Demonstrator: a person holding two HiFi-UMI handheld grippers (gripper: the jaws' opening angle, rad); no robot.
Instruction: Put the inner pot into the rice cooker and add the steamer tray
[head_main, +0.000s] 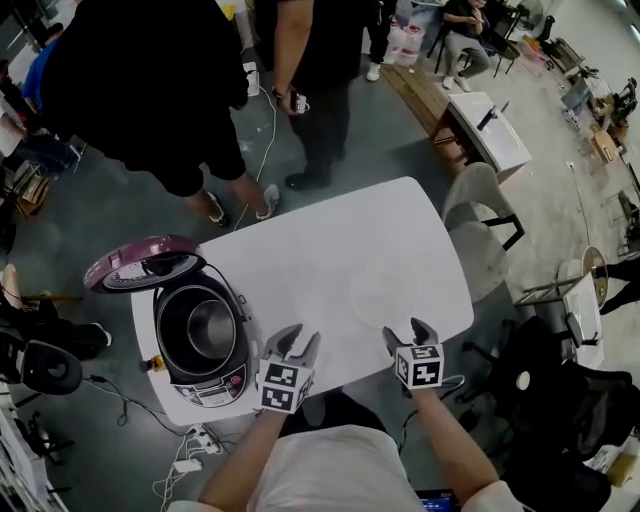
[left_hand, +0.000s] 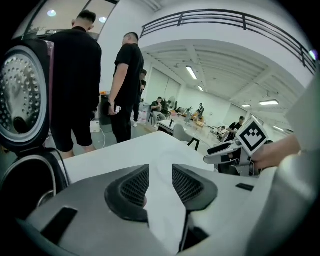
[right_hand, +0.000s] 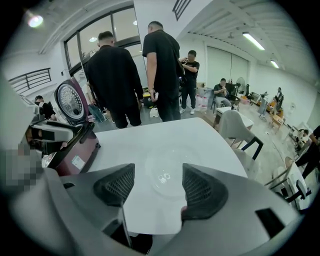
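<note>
Empty, jaws apart, left hand-held gripper (head_main: 297, 340) hangs just beside the open rice cooker (head_main: 215, 385), right hand-held gripper (head_main: 408, 334) farther off. Inner pot (head_main: 197, 330) sits inside the rice cooker; clear steamer tray (right_hand: 165, 170) lies on the counter (head_main: 330, 235), well apart.

White table (head_main: 330, 240) w/ rounded corners, standing on a grey floor. At its near-left corner sits the rice cooker (head_main: 200, 345), purple lid (head_main: 140, 265) tipped up, body right at the table edge. On the R half, close to the near edge, the clear steamer tray (head_main: 385, 292) lies flat, well apart from the cooker. It's see-thru, so faint vs. the white top.
</note>
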